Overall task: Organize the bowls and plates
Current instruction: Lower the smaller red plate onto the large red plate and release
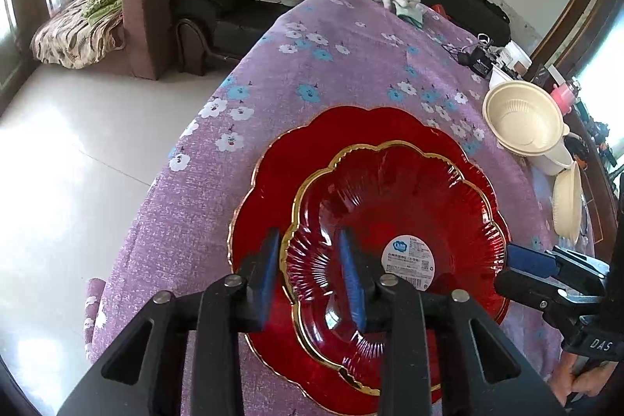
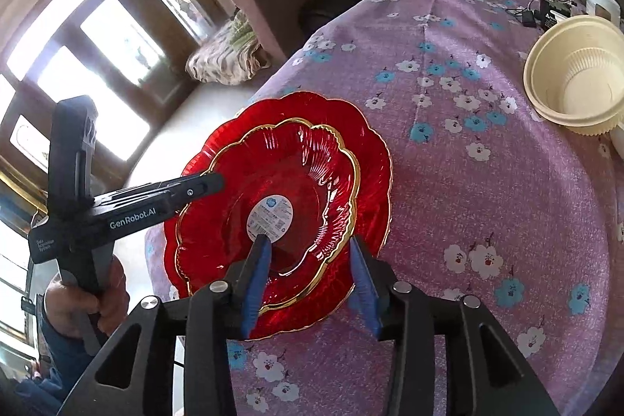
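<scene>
A small red glass plate with a gold rim and a round white label sits on a larger red scalloped plate on the purple flowered tablecloth. My left gripper is open, its jaws astride the small plate's left rim. My right gripper is open, its jaws astride the small plate's right rim, over the large plate. Each gripper shows in the other's view: the right one, the left one. Cream bowls stand to the right.
A cream plate lies by the stacked cream bowls. Cables, a black box and crumpled cloths lie at the table's far end. The table's left edge drops to a white floor. Sofas stand beyond.
</scene>
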{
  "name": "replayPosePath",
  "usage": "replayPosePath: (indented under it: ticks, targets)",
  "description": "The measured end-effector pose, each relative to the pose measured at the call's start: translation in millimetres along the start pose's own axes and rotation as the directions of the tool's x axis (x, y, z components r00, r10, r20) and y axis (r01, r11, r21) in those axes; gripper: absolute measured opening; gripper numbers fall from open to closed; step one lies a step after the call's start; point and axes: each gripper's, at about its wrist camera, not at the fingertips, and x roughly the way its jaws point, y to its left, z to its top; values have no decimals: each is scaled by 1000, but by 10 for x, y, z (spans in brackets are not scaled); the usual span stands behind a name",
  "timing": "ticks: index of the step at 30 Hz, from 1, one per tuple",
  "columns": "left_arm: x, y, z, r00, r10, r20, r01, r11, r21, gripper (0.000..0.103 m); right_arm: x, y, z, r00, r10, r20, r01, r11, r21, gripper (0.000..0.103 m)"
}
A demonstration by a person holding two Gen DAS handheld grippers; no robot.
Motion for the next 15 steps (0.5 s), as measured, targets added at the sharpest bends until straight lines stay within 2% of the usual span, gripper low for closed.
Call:
replayPosePath:
  ticks: [7, 12, 15]
  targets:
    - [54, -119, 19, 999, 33, -21, -32, 998, 49, 46, 21, 30, 47, 1000, 10, -29, -9, 1000, 14, 60]
    - [121, -233, 31, 996, 75, -38, -71, 992, 107, 58, 94, 143, 114, 997, -20, -70, 18, 1000, -21, 72]
    - [135, -273, 31, 994, 102, -35, -96, 986, 138, 61, 132, 157, 138, 997, -35, -75, 33, 999, -26, 74]
